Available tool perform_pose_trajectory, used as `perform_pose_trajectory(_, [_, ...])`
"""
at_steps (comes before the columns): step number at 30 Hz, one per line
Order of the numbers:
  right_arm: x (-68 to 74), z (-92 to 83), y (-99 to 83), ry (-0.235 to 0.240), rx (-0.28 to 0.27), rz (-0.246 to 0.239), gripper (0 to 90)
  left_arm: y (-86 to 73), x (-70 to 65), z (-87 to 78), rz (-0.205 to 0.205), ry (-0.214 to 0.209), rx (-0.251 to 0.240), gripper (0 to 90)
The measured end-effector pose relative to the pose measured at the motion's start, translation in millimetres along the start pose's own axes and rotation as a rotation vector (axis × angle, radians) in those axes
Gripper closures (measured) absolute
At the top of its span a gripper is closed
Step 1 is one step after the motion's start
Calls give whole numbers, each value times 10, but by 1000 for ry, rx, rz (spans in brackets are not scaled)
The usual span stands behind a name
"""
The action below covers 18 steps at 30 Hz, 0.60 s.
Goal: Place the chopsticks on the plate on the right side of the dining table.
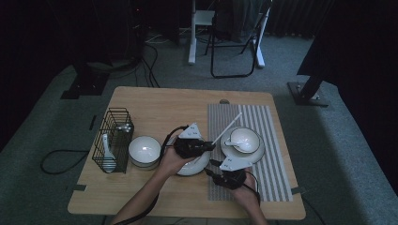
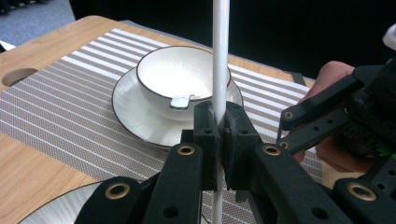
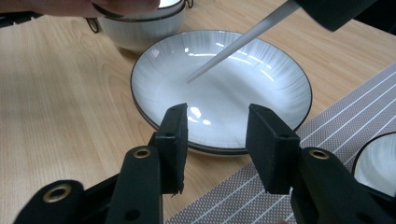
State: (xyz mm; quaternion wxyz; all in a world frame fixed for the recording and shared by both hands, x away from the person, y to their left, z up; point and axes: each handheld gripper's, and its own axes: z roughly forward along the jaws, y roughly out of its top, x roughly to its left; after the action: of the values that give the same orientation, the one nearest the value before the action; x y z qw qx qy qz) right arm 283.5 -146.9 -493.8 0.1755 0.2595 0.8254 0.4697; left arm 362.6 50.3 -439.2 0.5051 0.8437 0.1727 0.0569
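My left gripper (image 1: 211,146) (image 2: 219,126) is shut on a long white chopstick (image 1: 227,127) (image 2: 220,56). It slants over a white dark-rimmed plate (image 1: 195,168) (image 3: 243,84), the thin tip (image 3: 194,77) hanging just above the plate's middle. My right gripper (image 1: 211,169) (image 3: 217,135) hovers at the plate's near edge, open, with nothing between its fingers; it also shows in the left gripper view (image 2: 282,130). On the striped placemat (image 1: 272,140) (image 2: 56,102) a white bowl (image 1: 244,139) (image 2: 177,74) stands on a saucer (image 1: 256,152) (image 2: 135,112) with a spoon (image 2: 181,101) in it.
A second white bowl (image 1: 144,151) (image 3: 140,30) stands left of the plate. Beside it, at the table's left edge, a black wire basket (image 1: 112,140) holds white spoons. A round hole (image 2: 16,77) is cut in the tabletop by the placemat's far edge.
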Motion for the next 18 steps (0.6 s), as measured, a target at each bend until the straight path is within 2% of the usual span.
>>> perform_pose_trajectory(10, [-23,-22,-93,10,35,-13,525,50,93,-45,9,38,23,860])
perform_pose_trajectory(18, [-38,-69,-206,9,70,-19,515,88,138,-48,14,58,32,860])
